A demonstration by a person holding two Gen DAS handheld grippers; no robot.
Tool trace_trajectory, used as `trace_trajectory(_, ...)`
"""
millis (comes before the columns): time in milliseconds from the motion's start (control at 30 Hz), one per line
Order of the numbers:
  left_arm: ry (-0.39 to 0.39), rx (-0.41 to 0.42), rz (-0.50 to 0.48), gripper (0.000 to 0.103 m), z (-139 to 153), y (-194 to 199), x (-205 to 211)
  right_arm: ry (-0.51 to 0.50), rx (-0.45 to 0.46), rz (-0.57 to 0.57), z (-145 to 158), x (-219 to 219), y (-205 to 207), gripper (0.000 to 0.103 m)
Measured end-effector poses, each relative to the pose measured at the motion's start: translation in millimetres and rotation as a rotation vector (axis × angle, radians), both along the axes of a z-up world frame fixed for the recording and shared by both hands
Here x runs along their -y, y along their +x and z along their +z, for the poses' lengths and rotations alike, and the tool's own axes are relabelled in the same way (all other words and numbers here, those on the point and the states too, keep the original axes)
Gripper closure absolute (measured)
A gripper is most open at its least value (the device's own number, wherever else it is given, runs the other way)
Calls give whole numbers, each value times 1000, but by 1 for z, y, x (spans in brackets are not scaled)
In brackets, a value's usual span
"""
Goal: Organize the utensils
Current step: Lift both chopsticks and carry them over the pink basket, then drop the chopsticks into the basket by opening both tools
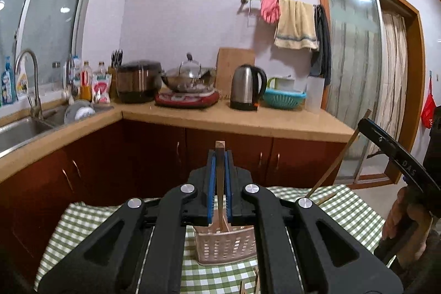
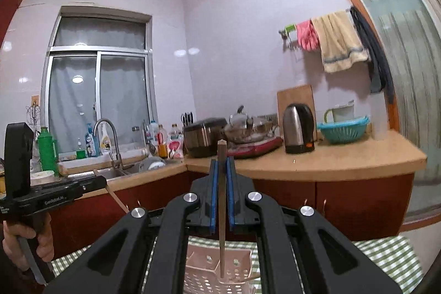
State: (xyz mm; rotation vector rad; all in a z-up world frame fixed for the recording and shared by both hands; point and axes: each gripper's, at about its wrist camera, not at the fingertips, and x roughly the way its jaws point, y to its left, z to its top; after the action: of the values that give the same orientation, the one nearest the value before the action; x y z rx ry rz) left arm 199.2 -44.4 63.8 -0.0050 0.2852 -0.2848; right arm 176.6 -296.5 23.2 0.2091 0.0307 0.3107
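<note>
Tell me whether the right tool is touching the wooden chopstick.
Touching. The right wrist view shows the right tool's blue pads clamped against the wooden chopstick on both sides.

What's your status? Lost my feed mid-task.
Left gripper shut on chopstick, right gripper shut on second chopstick. Both above pink basket. Nothing blocking.

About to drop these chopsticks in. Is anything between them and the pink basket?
Nothing visible blocks either. The right gripper holds its chopstick with the tip already inside the pink basket. The left gripper holds its chopstick just above the rim.
</note>
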Motion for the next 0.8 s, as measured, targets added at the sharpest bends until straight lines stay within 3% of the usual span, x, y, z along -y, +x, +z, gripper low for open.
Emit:
trace_trajectory(133,-11,-43,5,96,-26,15,-2,-1,0,-5,-20,-4,8,96)
trace_trajectory(233,-13,-59,5,96,-40,22,-2,-6,15,-15,-18,-3,6,96)
trace_trajectory(500,-27,-58,7,96,-42,30,-7,-10,52,-29,-10,-4,14,96)
trace_trajectory(800,36,-81,-10,96,-59,35,5,-23,-19,-8,-44,-14,35,96)
